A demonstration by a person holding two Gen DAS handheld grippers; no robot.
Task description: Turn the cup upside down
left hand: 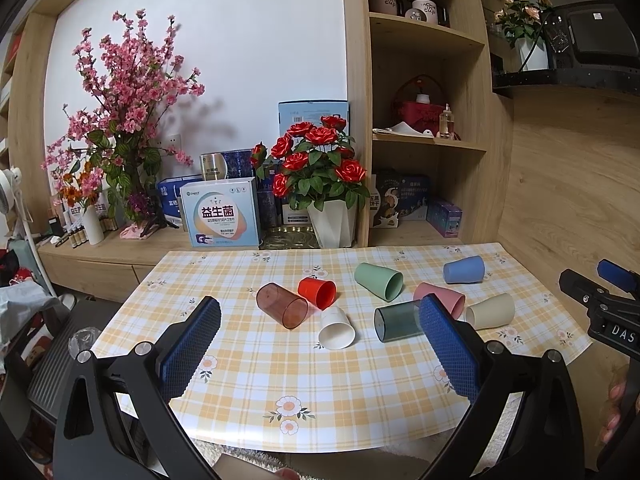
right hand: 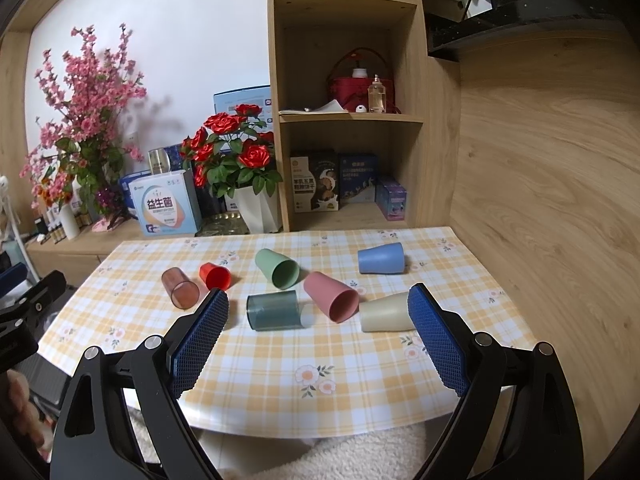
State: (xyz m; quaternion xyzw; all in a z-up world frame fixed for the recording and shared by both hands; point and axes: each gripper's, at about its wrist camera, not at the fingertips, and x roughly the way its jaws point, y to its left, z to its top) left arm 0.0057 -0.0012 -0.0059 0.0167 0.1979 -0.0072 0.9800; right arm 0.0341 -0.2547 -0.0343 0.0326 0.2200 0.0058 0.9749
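Several cups lie on their sides on a yellow plaid table (left hand: 248, 364): a clear brown cup (left hand: 282, 305), a red cup (left hand: 317, 292), a white cup (left hand: 337, 328), a green cup (left hand: 378, 281), a dark teal cup (left hand: 396, 321), a pink cup (left hand: 442, 297), a cream cup (left hand: 490, 311) and a blue cup (left hand: 464, 269). My left gripper (left hand: 320, 346) is open and empty above the table's near side. My right gripper (right hand: 318, 340) is open and empty, in front of the teal cup (right hand: 274, 311), pink cup (right hand: 332, 296) and cream cup (right hand: 386, 312).
A white pot of red roses (left hand: 320, 184), boxes (left hand: 220, 214) and a pink blossom plant (left hand: 120, 120) stand on a counter behind the table. A wooden shelf unit (left hand: 424, 120) and wood wall rise at the right. A fluffy rug (right hand: 360, 456) lies below the table's front edge.
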